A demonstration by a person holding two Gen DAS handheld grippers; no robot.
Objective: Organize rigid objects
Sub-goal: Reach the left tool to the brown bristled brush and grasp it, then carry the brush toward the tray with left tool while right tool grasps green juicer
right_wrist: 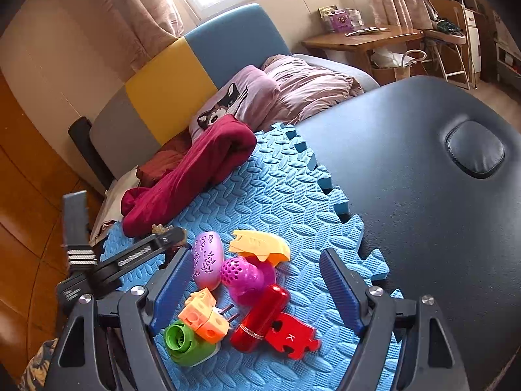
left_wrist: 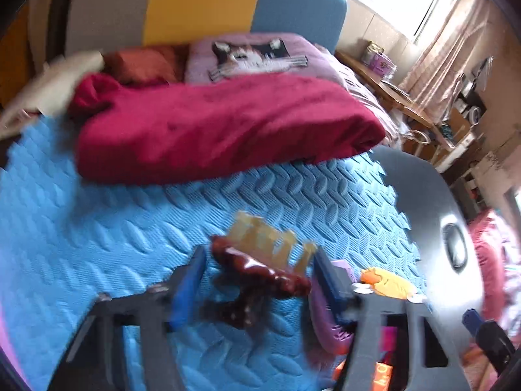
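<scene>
A bedroom: a bed with a grey, yellow and blue headboard (right_wrist: 182,75) lies behind a dark padded surface (right_wrist: 407,202), on which a blue foam mat (right_wrist: 270,195) with jigsaw edges is spread. The mat's toothed right edge stops partway across the surface, leaving bare dark padding to the right, up to the oval inset (right_wrist: 475,150). A crimson blanket (left_wrist: 221,130) lies heaped along the mat's far side; the middle of the mat is bare foam.

The toys sit bunched on the near part of the mat: a purple perforated egg (right_wrist: 207,260), a yellow-orange fish shape (right_wrist: 260,247), a magenta perforated ball piece (right_wrist: 242,277), a red capsule (right_wrist: 262,316) resting on a red puzzle piece (right_wrist: 293,339) marked K, an orange-yellow cube block (right_wrist: 203,314) and a green-white plug-like item (right_wrist: 187,343).

The right hand-held gripper (right_wrist: 254,293) is spread wide, its blue pads to either side of the cluster, gripping nothing.

The left hand-held gripper (left_wrist: 260,280) is also spread, with a glossy dark-brown piece with pale yellowish prongs (left_wrist: 260,260) between its fingers; the view is blurred, and contact cannot be told.
</scene>
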